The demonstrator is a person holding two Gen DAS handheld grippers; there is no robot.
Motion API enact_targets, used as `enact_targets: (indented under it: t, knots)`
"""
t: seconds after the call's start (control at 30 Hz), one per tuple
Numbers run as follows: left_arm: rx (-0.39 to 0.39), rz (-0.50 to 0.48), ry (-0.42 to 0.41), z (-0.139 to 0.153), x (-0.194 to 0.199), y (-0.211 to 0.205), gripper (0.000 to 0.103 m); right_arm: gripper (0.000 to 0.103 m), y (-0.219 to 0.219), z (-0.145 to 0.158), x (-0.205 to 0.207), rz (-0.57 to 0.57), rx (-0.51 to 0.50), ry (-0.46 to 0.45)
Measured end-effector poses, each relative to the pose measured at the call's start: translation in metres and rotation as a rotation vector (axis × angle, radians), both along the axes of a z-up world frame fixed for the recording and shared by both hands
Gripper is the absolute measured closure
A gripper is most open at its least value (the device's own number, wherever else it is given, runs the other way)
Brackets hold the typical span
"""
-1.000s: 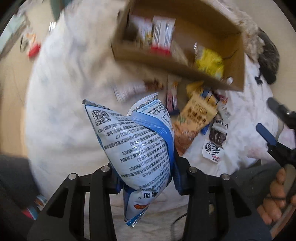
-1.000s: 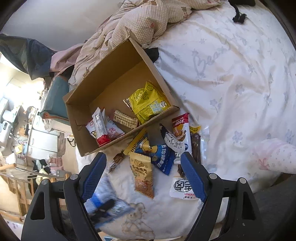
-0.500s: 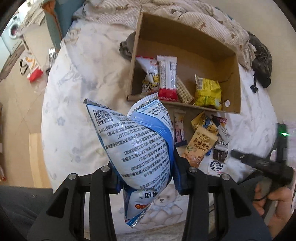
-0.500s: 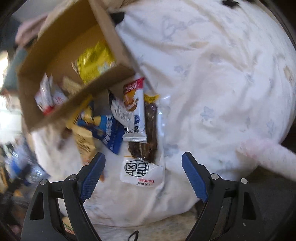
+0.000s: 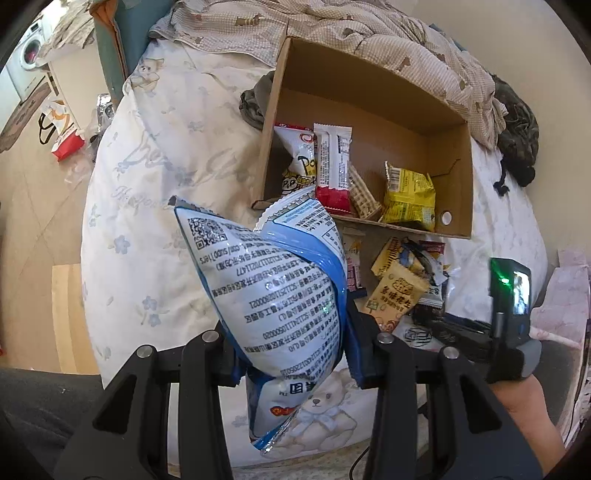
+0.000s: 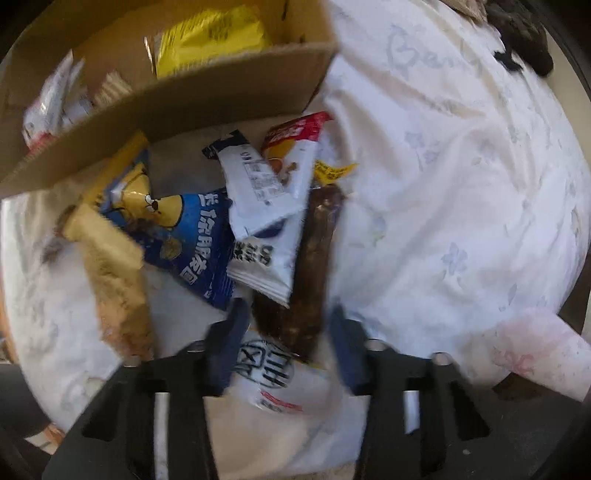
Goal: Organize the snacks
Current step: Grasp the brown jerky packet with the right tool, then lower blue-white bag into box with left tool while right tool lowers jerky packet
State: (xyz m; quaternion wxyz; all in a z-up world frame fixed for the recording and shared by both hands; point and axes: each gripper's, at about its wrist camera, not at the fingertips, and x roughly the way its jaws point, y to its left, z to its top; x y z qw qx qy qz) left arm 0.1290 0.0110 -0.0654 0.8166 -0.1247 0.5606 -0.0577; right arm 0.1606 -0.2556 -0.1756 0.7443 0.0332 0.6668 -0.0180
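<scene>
Left claw (image 5: 291,363) is pinching a big blue-and-white crinkly plastic snack bag (image 5: 275,291), pads pressing its lower part from both sides, bag sticking up w/ printed back facing the cam. It's hanging above the white floral bedsheet (image 5: 155,221), in front of the open brown cardboard box (image 5: 458,192). Box is sitting on the bed & holding a yellow foil packet (image 5: 408,195), a red-and-white wrapped bar (image 5: 332,170), a wafer pack (image 5: 360,192) & a white popcorn-style pouch (image 5: 297,158). Beige checked blanket (image 5: 369,33) is bunching up behind the box.

Right claw (image 6: 284,343) is pointing down at the loose pile just in front of the box, jaws closing. Between them: the near end of a long dark brown clear-wrapped snack stick (image 6: 314,266) & a white round-logo packet (image 6: 273,373) lying under it. Picture's blurry, so can't tell if the pads are touching yet. Rest of the pile: a blue pouch w/ yellow cartoon face (image 6: 177,229), a tan peanut packet (image 6: 118,295), a white sachet w/ printed label (image 6: 255,184), a red-topped sachet (image 6: 295,136). All lying on the sheet, overlapping each other.

In the left view a hand (image 5: 524,406) is gripping the right tool at far right.
</scene>
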Motion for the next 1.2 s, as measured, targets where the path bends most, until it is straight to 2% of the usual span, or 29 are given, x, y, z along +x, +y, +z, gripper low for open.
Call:
enact_targets:
  t: [0.13,0.2,0.5,0.6,0.7,0.97,1.2]
  knots:
    - [-0.017,-0.007,0.0,0.002,-0.001,-0.002,0.065,0.089,-0.015,0.022,-0.014,-0.061,0.162,-0.016]
    - [-0.02,-0.013,-0.002,0.003,-0.002,-0.004,0.065,0.089,-0.018,0.031,-0.023,-0.08,0.215,-0.02]
    - [-0.012,0.01,0.001,0.003,-0.004,0.001,0.065,0.09,-0.023,0.076,-0.057,-0.066,0.339,-0.089]
    - [-0.005,0.026,-0.012,0.005,-0.005,0.004,0.065,0.09,-0.024,0.091,-0.066,-0.062,0.401,-0.121]
    - [0.009,0.037,-0.042,0.009,-0.006,0.006,0.065,0.09,-0.024,0.113,-0.07,-0.049,0.511,-0.189]
    - [0.06,0.027,-0.127,0.028,0.001,0.002,0.065,0.09,-0.02,0.142,-0.044,-0.037,0.611,-0.304]
    - [0.093,-0.034,-0.172,0.047,0.038,-0.021,0.065,0.09,-0.025,0.154,0.002,-0.04,0.628,-0.378]
